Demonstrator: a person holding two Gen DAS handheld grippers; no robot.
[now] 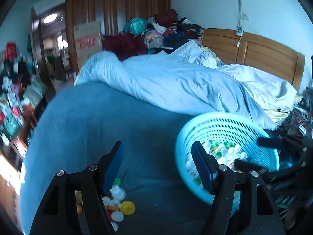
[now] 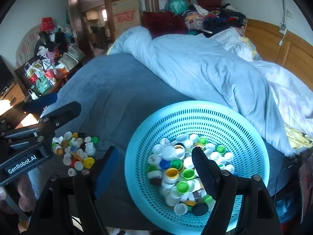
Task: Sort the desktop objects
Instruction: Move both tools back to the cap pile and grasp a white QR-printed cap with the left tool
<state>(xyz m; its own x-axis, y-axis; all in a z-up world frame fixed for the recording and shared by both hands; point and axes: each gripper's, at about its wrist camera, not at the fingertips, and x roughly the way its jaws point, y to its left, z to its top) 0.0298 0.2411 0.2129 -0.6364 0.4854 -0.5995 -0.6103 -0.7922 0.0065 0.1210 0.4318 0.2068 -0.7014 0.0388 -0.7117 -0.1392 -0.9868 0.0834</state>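
A light blue perforated basket (image 2: 195, 105) stands on the dark blue bedsheet (image 2: 109, 90) and holds many bottle caps (image 2: 182, 170) in white, green, yellow and blue. A second heap of loose caps (image 2: 78, 152) lies on the sheet to the basket's left. My right gripper (image 2: 154, 162) is open and empty, one finger over the basket's caps and the other over the sheet. My left gripper (image 1: 158, 156) is also open and empty, above the sheet between the loose caps (image 1: 117, 199) and the basket (image 1: 225, 117). In the right wrist view the left gripper (image 2: 52, 104) sits above the loose heap.
A bunched pale blue duvet (image 2: 205, 68) lies across the bed just behind the basket. Piled clothes (image 2: 205, 17) and a wooden headboard (image 2: 283, 45) are at the far side. A cluttered side table (image 2: 49, 68) stands left of the bed. A hand (image 2: 23, 193) holds the left gripper.
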